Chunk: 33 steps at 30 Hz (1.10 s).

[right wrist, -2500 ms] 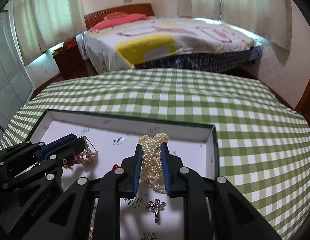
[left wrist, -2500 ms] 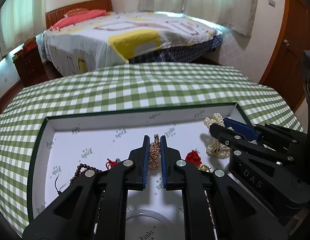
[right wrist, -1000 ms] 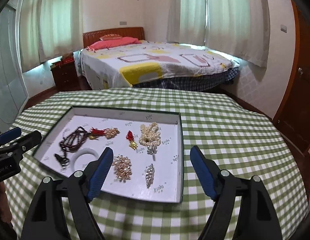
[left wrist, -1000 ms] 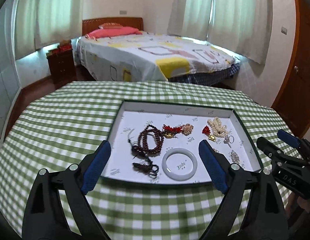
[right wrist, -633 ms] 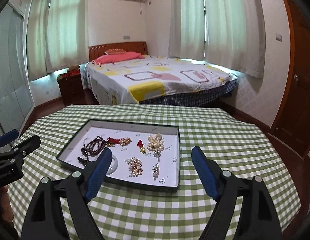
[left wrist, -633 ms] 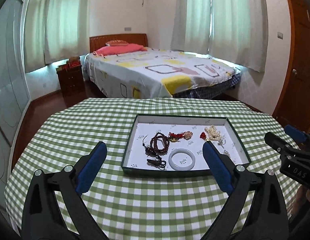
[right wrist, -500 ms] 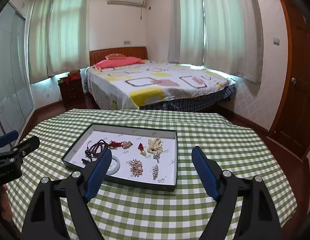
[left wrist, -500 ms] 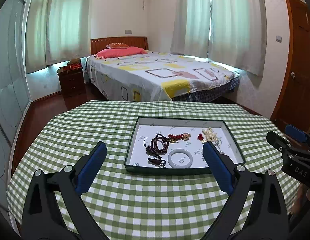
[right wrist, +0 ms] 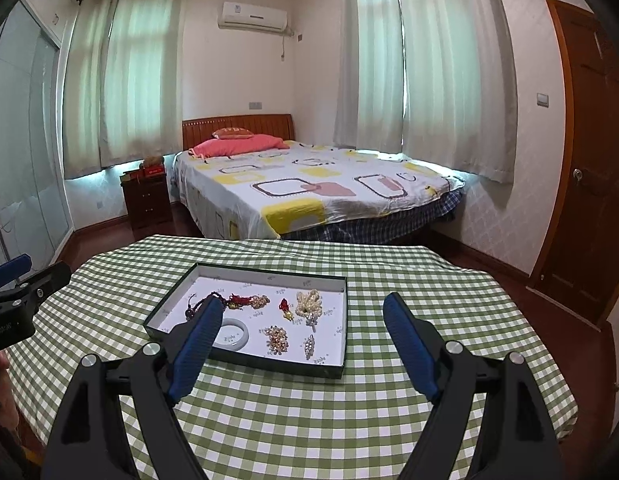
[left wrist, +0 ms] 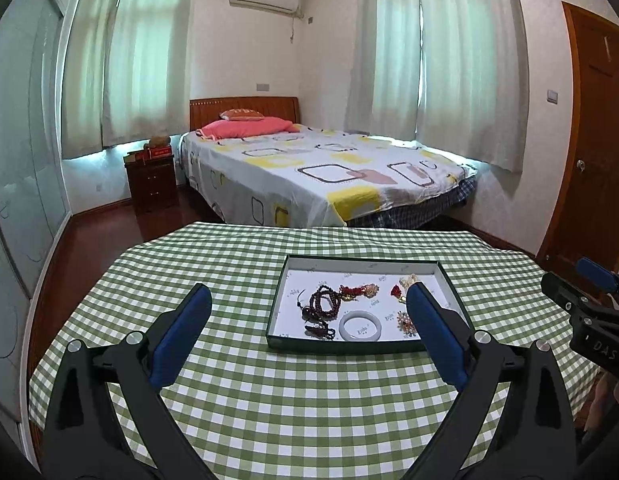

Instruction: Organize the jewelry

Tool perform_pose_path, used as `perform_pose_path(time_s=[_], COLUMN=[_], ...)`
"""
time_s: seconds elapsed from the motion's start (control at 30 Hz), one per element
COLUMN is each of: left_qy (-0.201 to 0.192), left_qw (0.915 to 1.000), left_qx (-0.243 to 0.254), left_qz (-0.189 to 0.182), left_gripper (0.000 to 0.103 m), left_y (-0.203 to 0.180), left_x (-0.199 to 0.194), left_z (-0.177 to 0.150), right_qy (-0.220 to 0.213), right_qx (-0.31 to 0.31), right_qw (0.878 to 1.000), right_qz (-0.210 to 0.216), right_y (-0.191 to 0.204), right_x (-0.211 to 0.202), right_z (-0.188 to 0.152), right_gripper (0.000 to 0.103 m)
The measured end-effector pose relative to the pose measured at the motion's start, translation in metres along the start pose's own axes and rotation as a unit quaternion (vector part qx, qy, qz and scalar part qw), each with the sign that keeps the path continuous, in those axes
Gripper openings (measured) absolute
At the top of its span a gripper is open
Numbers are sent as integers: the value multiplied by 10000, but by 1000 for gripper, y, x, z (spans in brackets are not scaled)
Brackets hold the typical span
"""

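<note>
A shallow dark green tray [left wrist: 341, 347] with a white floor lies on the checked table; it also shows in the right wrist view [right wrist: 245, 365]. In it lie a dark bead bracelet [left wrist: 323, 304], a pale jade bangle [left wrist: 360, 325], a red and gold piece [left wrist: 355, 291], a pearl cluster [right wrist: 308, 302] and gold and silver brooches [right wrist: 278, 338]. My left gripper [left wrist: 307, 298] is open and empty, held well back from the tray and above the table. My right gripper [right wrist: 303, 308] is open and empty, also held back.
The green checked tablecloth [left wrist: 309, 400] covers a round table. Behind it stand a bed [left wrist: 309, 168], a dark nightstand [left wrist: 151, 182] at the left and a wooden door [right wrist: 589, 180] at the right. Curtained windows line the walls.
Both grippers let go of the gold piece and the pearls in the tray, opened wide and pulled back and up. The tray now looks small and far.
</note>
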<state>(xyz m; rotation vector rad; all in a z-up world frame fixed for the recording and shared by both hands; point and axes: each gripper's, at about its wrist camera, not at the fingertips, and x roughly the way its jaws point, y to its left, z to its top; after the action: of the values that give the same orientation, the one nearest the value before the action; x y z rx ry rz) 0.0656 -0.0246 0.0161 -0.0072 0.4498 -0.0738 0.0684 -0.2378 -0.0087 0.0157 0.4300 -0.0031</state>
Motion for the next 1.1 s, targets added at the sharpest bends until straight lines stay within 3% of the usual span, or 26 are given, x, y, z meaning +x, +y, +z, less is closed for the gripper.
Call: perform_pose_path(time_s=[1.1], left_qy=[-38], left_qw=[10000], left_qx=[-89], left_qz=[11], left_gripper=[96], left_y=[6], left_x=[-12], left_z=[-3], right_qy=[-133], right_qx=[-59], right_qw=[9999], right_qz=[39], right_y=[6], right_x=[-11], right_z=[-2], right_gripper=[80])
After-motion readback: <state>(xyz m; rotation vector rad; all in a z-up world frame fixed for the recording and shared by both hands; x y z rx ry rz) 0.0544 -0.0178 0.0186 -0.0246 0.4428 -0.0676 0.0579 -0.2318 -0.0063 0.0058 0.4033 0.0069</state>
